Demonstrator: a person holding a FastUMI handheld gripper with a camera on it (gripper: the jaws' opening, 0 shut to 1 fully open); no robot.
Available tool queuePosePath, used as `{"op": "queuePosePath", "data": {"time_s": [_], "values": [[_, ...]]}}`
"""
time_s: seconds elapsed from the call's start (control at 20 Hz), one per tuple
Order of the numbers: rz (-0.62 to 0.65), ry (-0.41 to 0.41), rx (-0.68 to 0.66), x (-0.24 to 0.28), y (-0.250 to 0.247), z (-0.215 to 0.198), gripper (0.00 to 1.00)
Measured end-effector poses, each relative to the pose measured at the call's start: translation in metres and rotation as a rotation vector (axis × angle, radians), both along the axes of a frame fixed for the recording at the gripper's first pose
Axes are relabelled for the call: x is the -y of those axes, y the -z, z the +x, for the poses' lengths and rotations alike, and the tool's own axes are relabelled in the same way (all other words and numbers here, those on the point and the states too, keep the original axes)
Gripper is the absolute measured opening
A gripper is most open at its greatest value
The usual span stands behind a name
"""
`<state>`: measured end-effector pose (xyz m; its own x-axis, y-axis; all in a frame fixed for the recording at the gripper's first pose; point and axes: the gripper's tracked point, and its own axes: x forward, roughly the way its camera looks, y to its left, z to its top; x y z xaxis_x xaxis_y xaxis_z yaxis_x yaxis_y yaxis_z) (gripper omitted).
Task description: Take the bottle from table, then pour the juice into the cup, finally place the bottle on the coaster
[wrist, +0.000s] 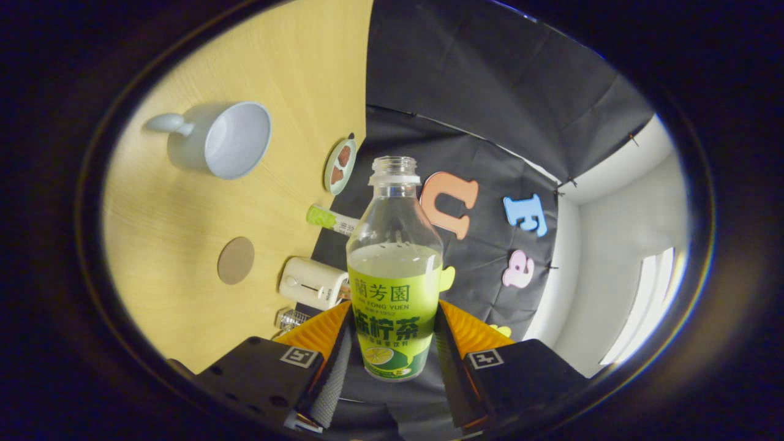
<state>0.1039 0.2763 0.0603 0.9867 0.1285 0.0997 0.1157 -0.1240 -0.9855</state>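
Note:
My gripper [394, 343] is shut on the bottle [395, 269], a clear plastic one with a yellow-green label, no cap and pale juice up to about its shoulder. Both orange fingers [318, 334] press on the label's sides. The whole view is rolled, so the wooden table [184, 233] stands like a wall beside the bottle. On it the pale blue cup [223, 141] with a handle shows its empty inside, well beyond the fingers. The round brown coaster [236, 260] lies between the cup and the fingers.
Along the table's far edge by the black cloth sit a small green dish with brown pieces [340, 164], a green-and-white tube [332, 219], a white boxy device [312, 283] and a small glass [291, 318].

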Motion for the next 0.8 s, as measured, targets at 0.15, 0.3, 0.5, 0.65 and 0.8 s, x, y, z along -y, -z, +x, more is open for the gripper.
{"op": "queuePosePath", "data": {"time_s": [0.15,0.3,0.5,0.65,0.8], "values": [[0.206,0.015,-0.128,0.013,0.009,-0.004,0.74],[0.410,0.009,-0.218,0.021,0.011,-0.017,0.75],[0.708,-0.021,-0.286,0.037,0.014,-0.029,0.75],[0.920,-0.047,-0.322,0.054,0.019,-0.035,0.75],[1.150,-0.076,-0.389,0.062,0.026,-0.043,0.75]]}}
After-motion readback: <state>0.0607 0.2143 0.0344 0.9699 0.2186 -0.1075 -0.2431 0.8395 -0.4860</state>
